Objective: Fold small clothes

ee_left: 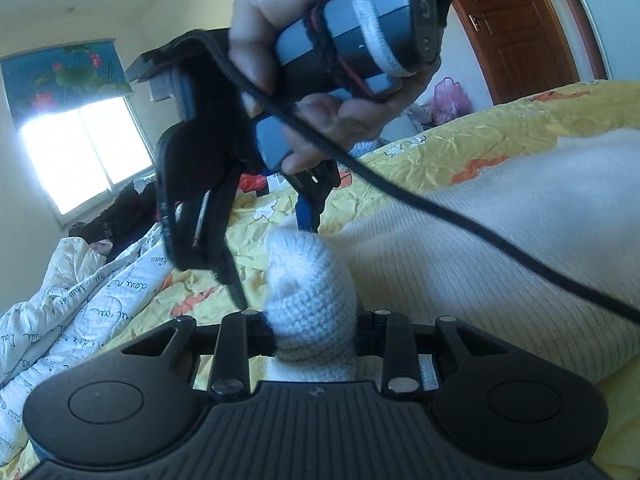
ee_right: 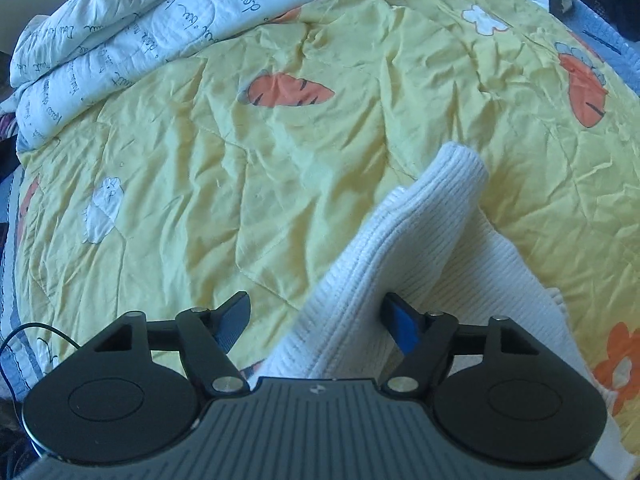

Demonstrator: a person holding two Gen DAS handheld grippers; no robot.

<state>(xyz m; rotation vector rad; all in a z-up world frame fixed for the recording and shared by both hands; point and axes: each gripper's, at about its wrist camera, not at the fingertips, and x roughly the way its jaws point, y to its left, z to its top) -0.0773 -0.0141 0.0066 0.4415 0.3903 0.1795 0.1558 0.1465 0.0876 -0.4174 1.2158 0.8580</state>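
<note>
One white knit garment (ee_left: 460, 248), two grippers — left (ee_left: 316, 336) and right (ee_right: 316, 316) — one bare hand (ee_left: 304, 64), one yellow carrot-print bedspread (ee_right: 240, 184), one white script-print quilt (ee_right: 120, 32), one window (ee_left: 84, 156), one wooden door (ee_left: 516, 32).

At the bottom of the frame, the left claw (ee_left: 314, 332) is pinching a bunched end of a white knit sweater (ee_left: 480, 248). The rest of the sweater is lying across the right side on a yellow blanket (ee_left: 460, 148) with orange pictures. Above, in the middle, a hand (ee_left: 320, 80) is holding the right claw (ee_left: 308, 204) with a black cord (ee_left: 440, 208) hanging down. A bright window (ee_left: 84, 156) is shining at the left.
</note>
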